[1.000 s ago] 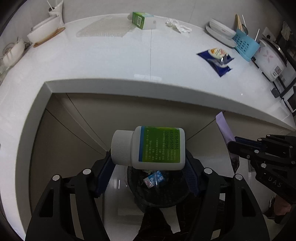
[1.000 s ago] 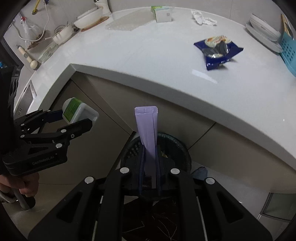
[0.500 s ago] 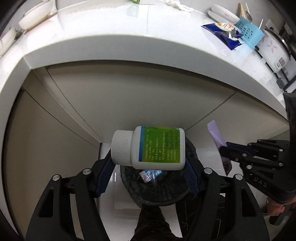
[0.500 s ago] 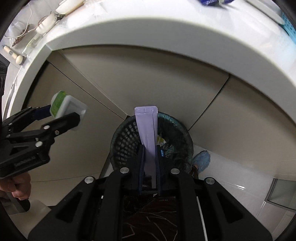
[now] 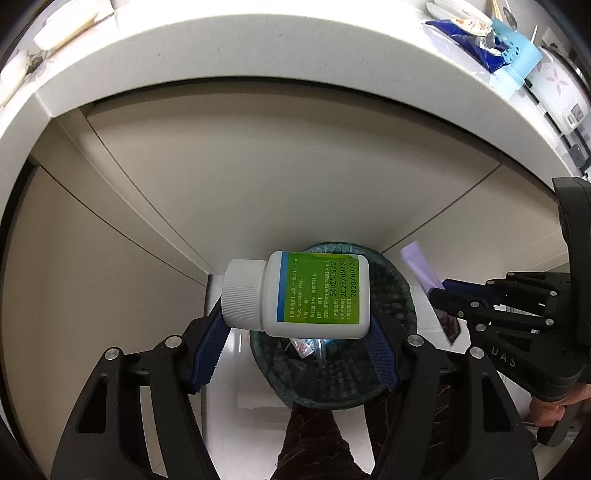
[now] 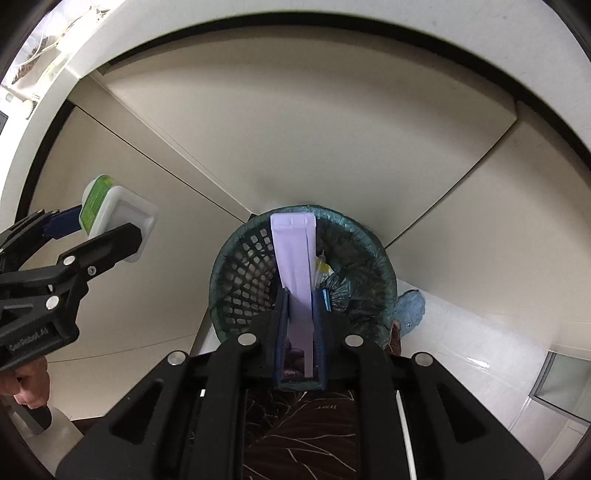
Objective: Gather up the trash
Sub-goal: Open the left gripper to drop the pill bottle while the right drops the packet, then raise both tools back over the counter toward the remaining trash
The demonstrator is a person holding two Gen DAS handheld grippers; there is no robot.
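My left gripper [image 5: 295, 323] is shut on a white pill bottle [image 5: 314, 295] with a green label, held sideways above the dark mesh trash bin [image 5: 400, 291]. In the right wrist view that bottle [image 6: 118, 214] hangs left of the bin [image 6: 229, 258], outside its rim. My right gripper [image 6: 299, 295] points down over the bin, and a lilac packet [image 6: 293, 251] stands upright between its jaws. Those jaws are opening, and a thin gap shows between the packet and the right-hand pad. Wrappers lie inside the bin.
Beige cabinet doors [image 6: 332, 129] rise behind the bin under the white counter edge [image 5: 258, 48]. A blue snack bag [image 5: 458, 27] and a blue basket [image 5: 517, 62] sit on the counter. A blue crumpled thing [image 6: 410, 306] lies on the floor right of the bin.
Both grippers have sunk from counter height to just over the bin, each still carrying its item. The right jaws have spread slightly around the lilac packet.
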